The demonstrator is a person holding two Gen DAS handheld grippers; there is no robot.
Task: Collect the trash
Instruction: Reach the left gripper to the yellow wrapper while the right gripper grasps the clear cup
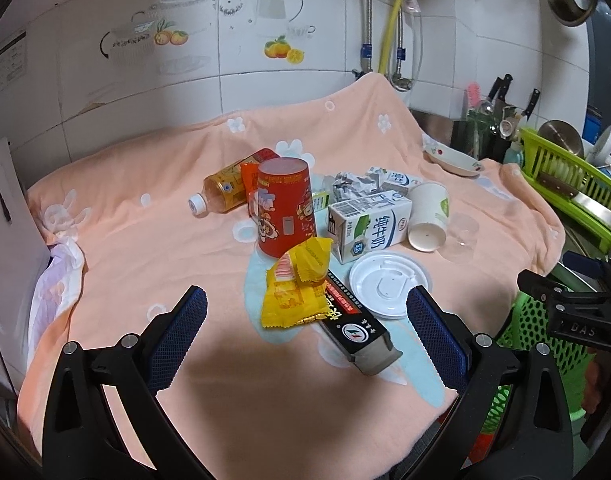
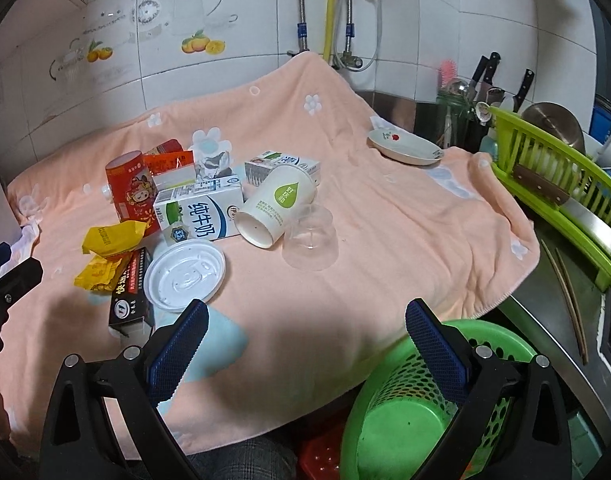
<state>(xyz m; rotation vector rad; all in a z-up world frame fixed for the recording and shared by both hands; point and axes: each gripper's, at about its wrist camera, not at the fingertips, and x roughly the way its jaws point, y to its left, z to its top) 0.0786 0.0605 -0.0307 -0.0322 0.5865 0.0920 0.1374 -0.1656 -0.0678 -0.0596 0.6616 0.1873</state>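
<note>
**Both grippers spread wide above the littered table, nothing held**

Left gripper [image 1: 305, 316]: jaws wide apart, empty, hovering over the near part of the table [image 1: 153, 248], covered with a peach cloth. Straight ahead between its fingers, close: a yellow wrapper [image 1: 297, 284] lying partly on a black box [image 1: 355, 326]. Just right of the wrapper, near the right finger: a flat white lid [image 1: 389, 284]. Further ahead: a red cup [image 1: 285, 208] standing upside down, with a bottle [image 1: 221, 190] on its side behind it, to the left. Ahead to the right: a milk carton [image 1: 369, 226] lying flat, touching a white paper cup [image 1: 429, 216] tipped on its side; beside that, a clear plastic cup [image 1: 463, 232]. Behind the carton: crumpled foil [image 1: 353, 184] and a second small carton [image 1: 393, 178].

Right gripper [image 2: 305, 320]: also open wide and empty. Below its right finger, off the table edge: a green perforated basket [image 2: 405, 412], seemingly nothing in it. Ahead to the left, just beyond the left finger: the same white lid [image 2: 185, 274] and black box [image 2: 131, 292]. Further ahead, in the middle: the paper cup [image 2: 277, 204] and the clear cup [image 2: 311, 240], touching. Far ahead to the right: a small dish [image 2: 405, 148] and a green dish rack [image 2: 553, 184].
</note>
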